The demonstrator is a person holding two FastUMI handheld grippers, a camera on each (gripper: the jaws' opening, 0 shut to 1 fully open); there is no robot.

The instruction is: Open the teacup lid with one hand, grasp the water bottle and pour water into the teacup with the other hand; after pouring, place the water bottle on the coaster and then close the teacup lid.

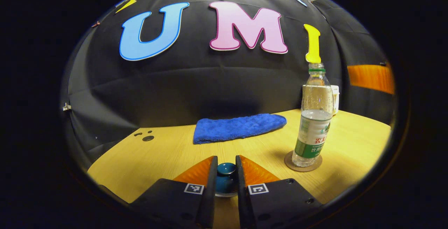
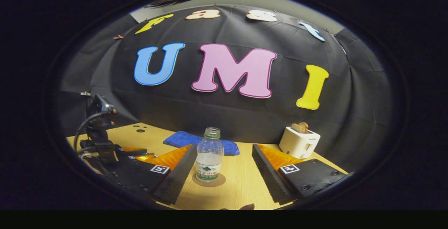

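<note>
A: What has the left tool [image 1: 225, 176] got?

B: In the left gripper view its two fingers are closed in on the knob of the teal lid [image 1: 226, 180], one on each side and touching it. The lid sits low between them, just above the counter [image 1: 147, 159]. I cannot see the teacup under it, so I cannot tell whether the lid rests on the cup or is lifted.

A: And the bottle?

B: The bottle [image 1: 313, 124] stands upright on the round coaster [image 1: 303, 164], off to the right of that tool and apart from it. It has no cap, and the water level sits about halfway up, above the label.

A: What about the right tool [image 2: 224, 171]?

B: In the right gripper view its fingers are spread wide, holding nothing. The bottle [image 2: 209, 155] stands on the coaster [image 2: 209, 180] ahead, in the gap between them, touching neither finger.

A: Anything else on the counter?

B: A blue towel [image 1: 238, 127] lies folded behind the lid, near the wall. A white toaster [image 2: 299, 141] with bread in its slots stands at the far right. In the right gripper view the left tool [image 2: 140, 157] shows at the left, with cables above it.
</note>
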